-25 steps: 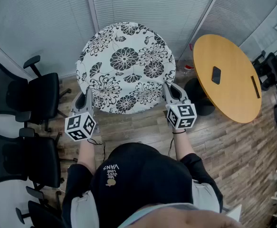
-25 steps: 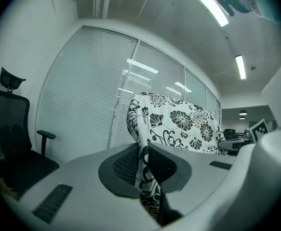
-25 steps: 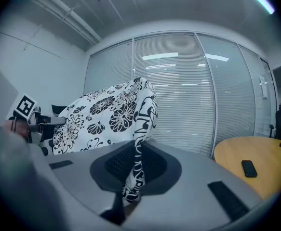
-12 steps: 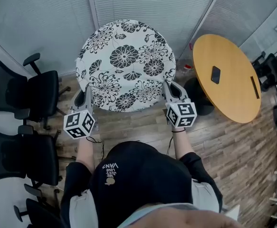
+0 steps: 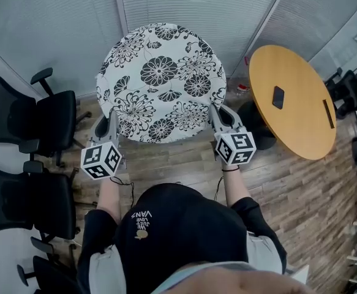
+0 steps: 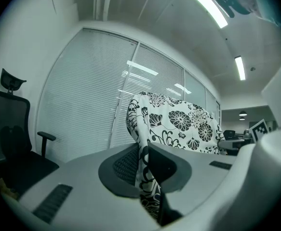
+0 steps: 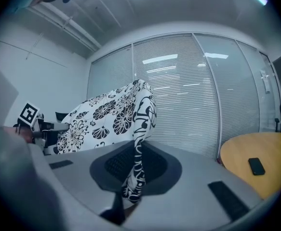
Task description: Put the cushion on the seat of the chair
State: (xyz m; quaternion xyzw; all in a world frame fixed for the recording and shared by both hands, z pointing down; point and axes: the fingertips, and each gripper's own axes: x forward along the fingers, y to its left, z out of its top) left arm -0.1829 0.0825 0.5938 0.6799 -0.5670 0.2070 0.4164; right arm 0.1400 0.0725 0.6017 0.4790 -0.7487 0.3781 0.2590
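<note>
A round white cushion [image 5: 161, 81] with black flower print is held up in the air in front of the person, spread between both grippers. My left gripper [image 5: 112, 126] is shut on the cushion's [image 6: 179, 124] lower left edge, the fabric pinched between its jaws. My right gripper [image 5: 215, 116] is shut on the cushion's [image 7: 109, 117] lower right edge. Black office chairs [image 5: 34, 118] stand at the left, well apart from the cushion. In both gripper views the printed cloth hangs between the jaws.
A round wooden table [image 5: 297, 100] with a dark phone [image 5: 278, 97] on it stands at the right. Glass walls with blinds [image 5: 190, 8] close the far side. More black chairs [image 5: 31, 204] line the left wall. The floor [image 5: 184, 164] is wood plank.
The cushion has risen slightly in the head view, with both grippers still gripping its edges.
</note>
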